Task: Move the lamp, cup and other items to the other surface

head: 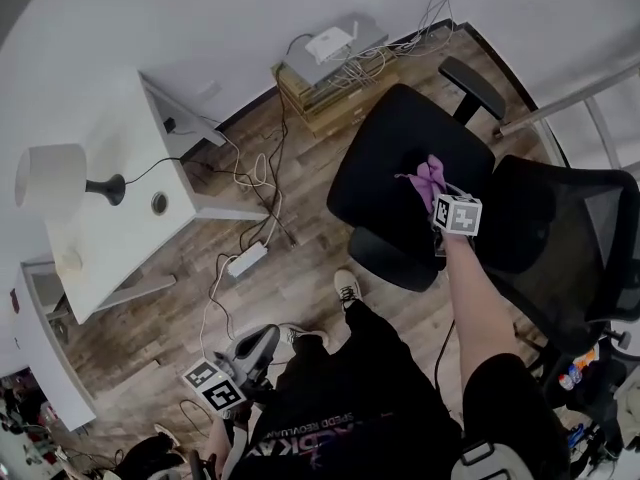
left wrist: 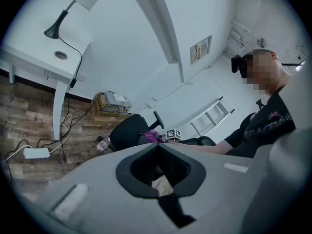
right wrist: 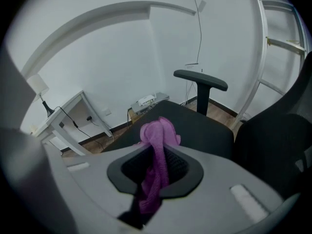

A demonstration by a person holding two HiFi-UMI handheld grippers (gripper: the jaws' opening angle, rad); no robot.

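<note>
Jaws of the right gripper (right wrist: 157, 147) are clenched on a purple cloth (right wrist: 158, 130). The cloth bunches above their tips and hangs down between them, at the centre of the right gripper view. Jaws of the left gripper (left wrist: 157, 144) are pressed together and I see nothing between them; this gripper sits at the lower left of the head view. Just behind the cloth is the black seat of an office chair (head: 400, 148), but whether the cloth touches it I cannot tell. Farther, at the upper left of the head view, the lamp (head: 55, 176) stands on the white counter (head: 110, 238), well apart from the chair, above the wooden floor (head: 300, 278).
</note>
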